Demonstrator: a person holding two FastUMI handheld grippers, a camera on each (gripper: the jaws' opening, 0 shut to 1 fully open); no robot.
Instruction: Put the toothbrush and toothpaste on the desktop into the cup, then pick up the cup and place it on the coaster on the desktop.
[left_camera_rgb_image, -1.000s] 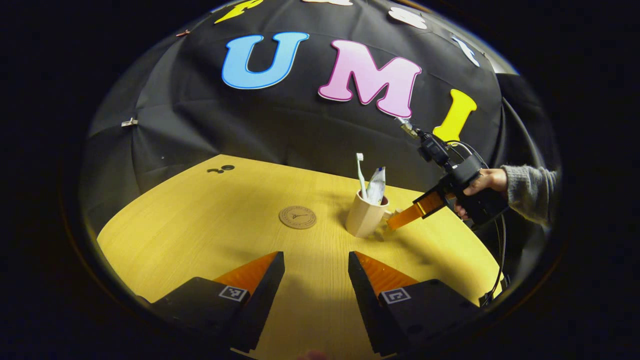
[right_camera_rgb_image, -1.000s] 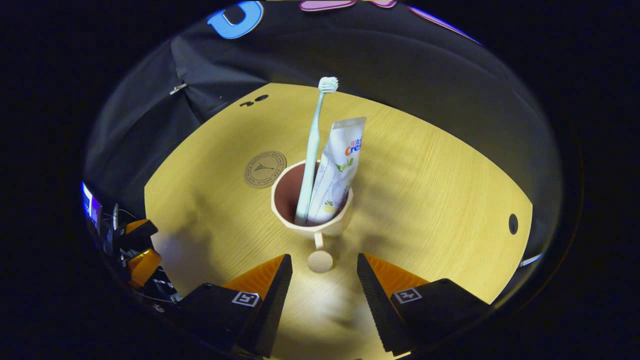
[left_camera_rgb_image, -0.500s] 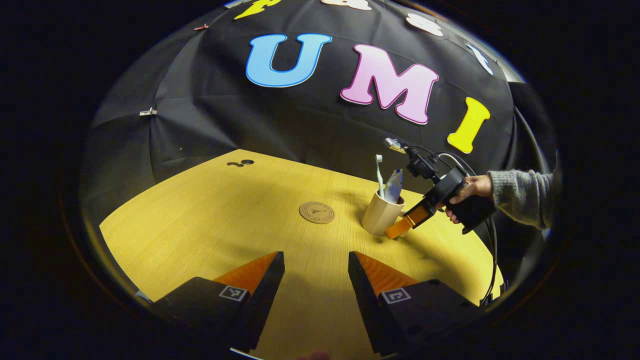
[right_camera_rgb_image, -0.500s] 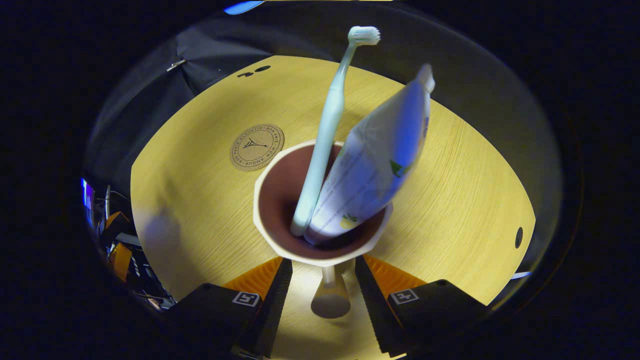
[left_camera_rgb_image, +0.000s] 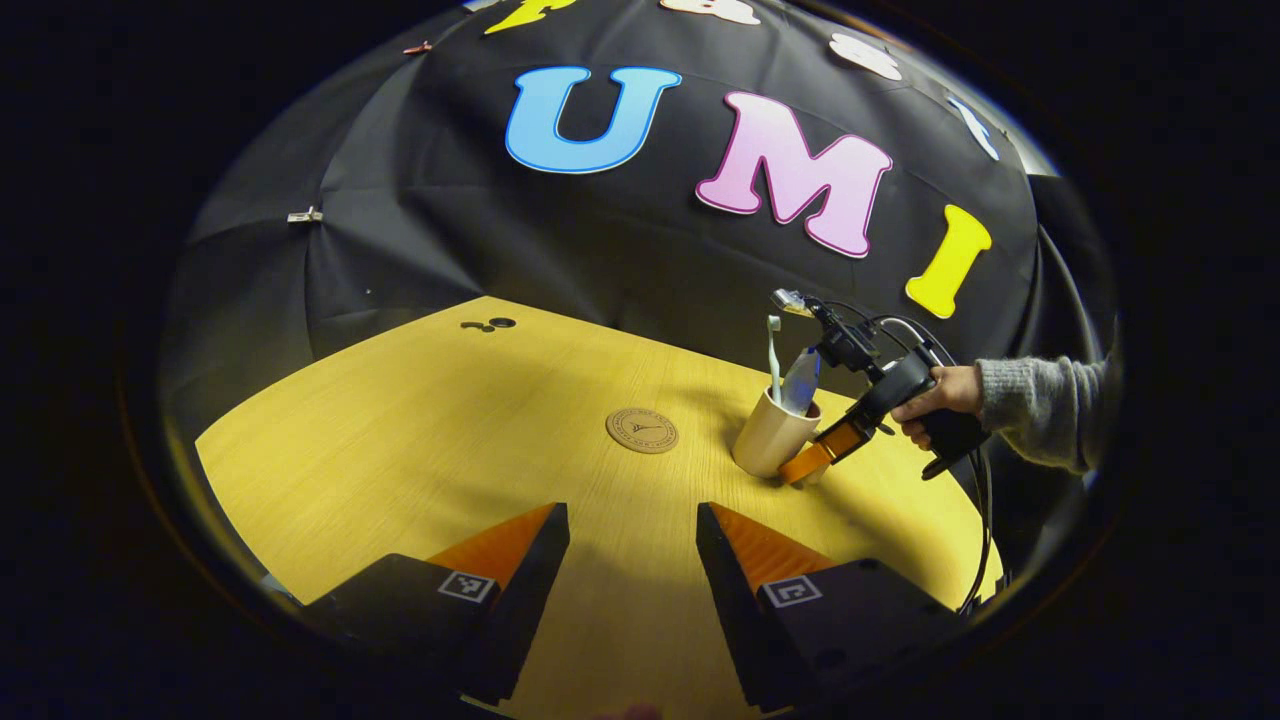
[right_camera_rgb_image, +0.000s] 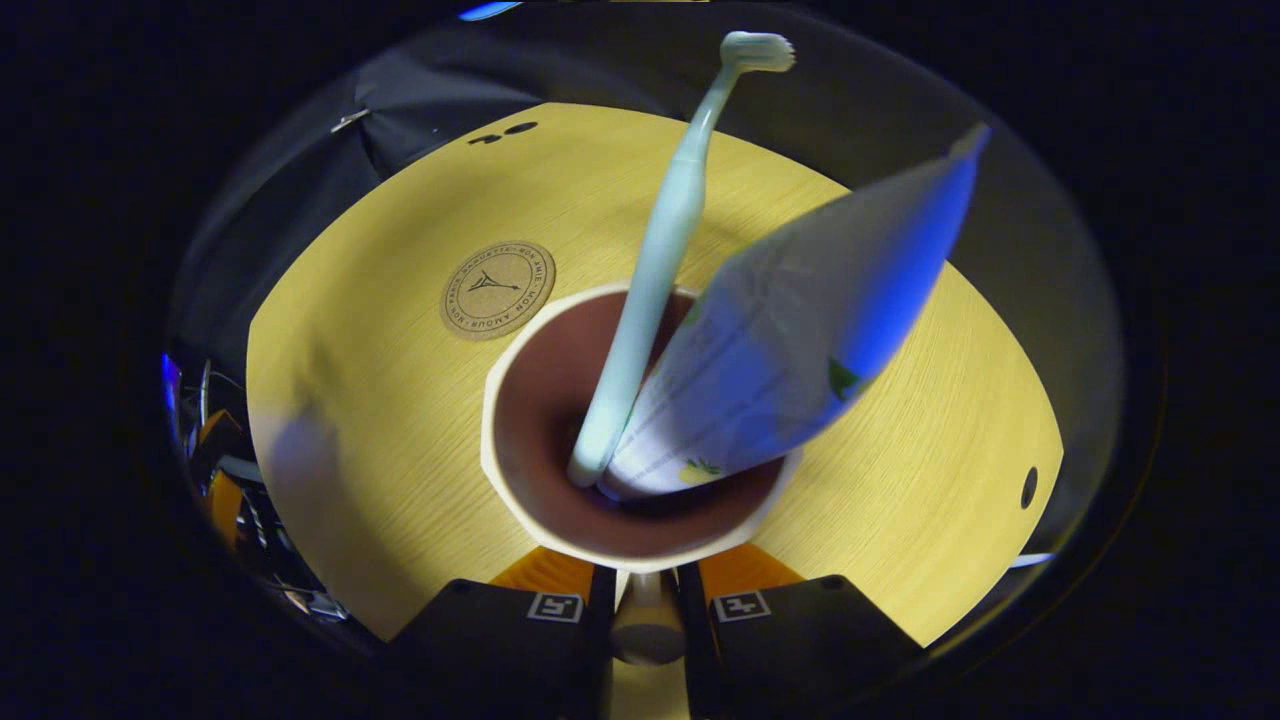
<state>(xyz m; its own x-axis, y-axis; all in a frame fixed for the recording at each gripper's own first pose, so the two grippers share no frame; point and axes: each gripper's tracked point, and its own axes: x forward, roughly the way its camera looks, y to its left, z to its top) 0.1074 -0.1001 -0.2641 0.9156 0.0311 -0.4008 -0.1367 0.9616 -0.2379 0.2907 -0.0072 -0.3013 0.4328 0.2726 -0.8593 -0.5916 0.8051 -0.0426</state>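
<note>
In the right gripper view the right gripper (right_camera_rgb_image: 648, 600) has its fingers closed on the handle (right_camera_rgb_image: 647, 622) of the cup (right_camera_rgb_image: 520, 470), which stands on the table (right_camera_rgb_image: 880, 440) holding the toothbrush (right_camera_rgb_image: 655, 270) and toothpaste (right_camera_rgb_image: 790, 340). The coaster (right_camera_rgb_image: 497, 289) lies just beyond, to the left, apart from the cup. The left gripper (left_camera_rgb_image: 632, 560) hangs open and empty over the near table.

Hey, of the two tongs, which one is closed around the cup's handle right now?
The right tongs: their fingers pinch the handle of the beige faceted cup. The left tongs hang open above the yellow wooden desktop, away from the cup.
</note>
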